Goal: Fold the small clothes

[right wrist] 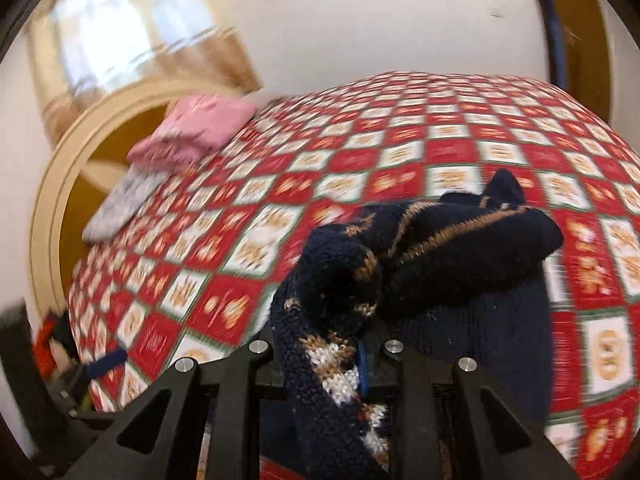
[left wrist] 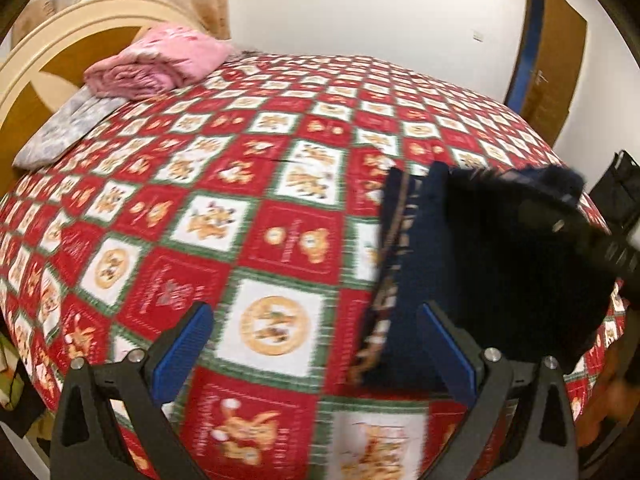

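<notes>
A navy knitted sweater point(right wrist: 440, 248) with tan and white patterning hangs bunched from my right gripper point(right wrist: 340, 364), which is shut on its fabric just above the bed. In the left wrist view the same sweater point(left wrist: 416, 264) hangs at the right, over the red checked bedspread point(left wrist: 280, 220), with the right gripper's black housing point(left wrist: 596, 240) above it. My left gripper point(left wrist: 316, 354) stands open over the bedspread with nothing between its blue pads point(left wrist: 184, 352). Its right finger is close beside the sweater's lower edge. Both views are blurred by motion.
A folded pink blanket point(left wrist: 160, 64) and a grey patterned cloth point(left wrist: 64, 132) lie at the head of the bed by the cream headboard point(left wrist: 48, 60). A brown door point(left wrist: 556, 60) stands at the far right, a black basket point(left wrist: 616, 184) beside the bed.
</notes>
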### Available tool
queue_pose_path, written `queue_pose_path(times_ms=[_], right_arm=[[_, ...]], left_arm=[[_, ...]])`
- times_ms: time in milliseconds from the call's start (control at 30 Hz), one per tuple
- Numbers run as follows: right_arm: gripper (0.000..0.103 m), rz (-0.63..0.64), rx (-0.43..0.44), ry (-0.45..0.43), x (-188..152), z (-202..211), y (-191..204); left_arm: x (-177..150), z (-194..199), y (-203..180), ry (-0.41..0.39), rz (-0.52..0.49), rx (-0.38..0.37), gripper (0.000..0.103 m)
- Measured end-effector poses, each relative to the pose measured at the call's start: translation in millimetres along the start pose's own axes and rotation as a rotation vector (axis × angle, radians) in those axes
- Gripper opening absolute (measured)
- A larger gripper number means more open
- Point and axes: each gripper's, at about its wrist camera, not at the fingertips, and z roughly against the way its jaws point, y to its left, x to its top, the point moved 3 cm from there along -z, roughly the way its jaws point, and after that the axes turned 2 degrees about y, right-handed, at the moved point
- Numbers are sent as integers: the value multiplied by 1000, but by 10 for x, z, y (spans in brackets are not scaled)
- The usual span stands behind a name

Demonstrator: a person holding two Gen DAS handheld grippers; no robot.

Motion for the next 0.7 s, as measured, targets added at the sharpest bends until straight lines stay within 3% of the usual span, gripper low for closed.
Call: queue_pose_path(times_ms=[67, 233, 500, 600, 700], right_arm=[[23, 61, -4, 21, -146, -206, 282], [23, 138, -72, 47, -420, -525, 520], [24, 298, -161, 5, -609, -477, 718], [28, 299, -151, 23, -659, -571, 705], [51, 281, -102, 38, -626, -589, 707]], left_arm=[[-14, -12, 131, 0, 20, 14, 103], [-46, -46, 449, 5, 69, 31, 103], [-66, -130, 550, 14, 95, 7, 103], [-76, -146, 537, 21, 88, 8, 103], [-92, -130, 554, 25, 89, 7, 103]])
